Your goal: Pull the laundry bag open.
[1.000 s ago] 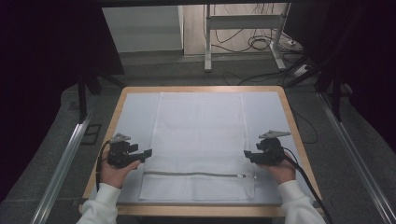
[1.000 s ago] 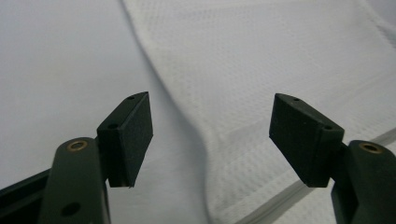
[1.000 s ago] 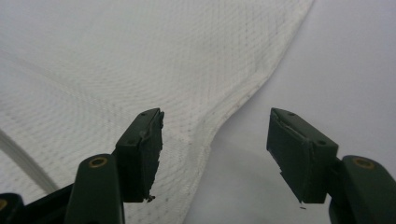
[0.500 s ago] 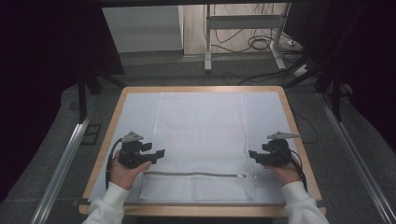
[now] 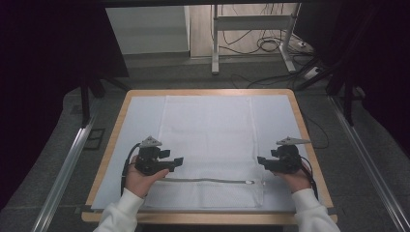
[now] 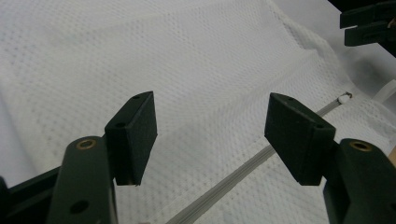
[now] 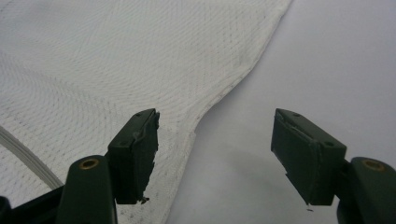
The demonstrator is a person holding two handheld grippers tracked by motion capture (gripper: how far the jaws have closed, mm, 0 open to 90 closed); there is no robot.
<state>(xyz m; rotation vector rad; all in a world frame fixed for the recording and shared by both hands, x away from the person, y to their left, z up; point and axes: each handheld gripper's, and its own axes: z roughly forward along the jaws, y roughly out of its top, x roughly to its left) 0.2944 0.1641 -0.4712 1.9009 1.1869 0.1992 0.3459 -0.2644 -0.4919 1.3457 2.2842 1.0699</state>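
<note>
The white mesh bag (image 5: 208, 145) lies flat on the pale sheet covering the table (image 5: 112, 130), its zipper (image 5: 208, 180) running across the near end with the pull (image 5: 249, 182) at the right. Your left gripper (image 5: 178, 163) hangs over the bag's left edge, jaws spread, nothing between them. Your right gripper (image 5: 261, 162) hangs at the right edge, jaws likewise spread and empty. Before pinching, set each gripper low and square to its edge. Take fabric only, clear of the zipper, and match both sides so the bag lifts evenly.
</note>
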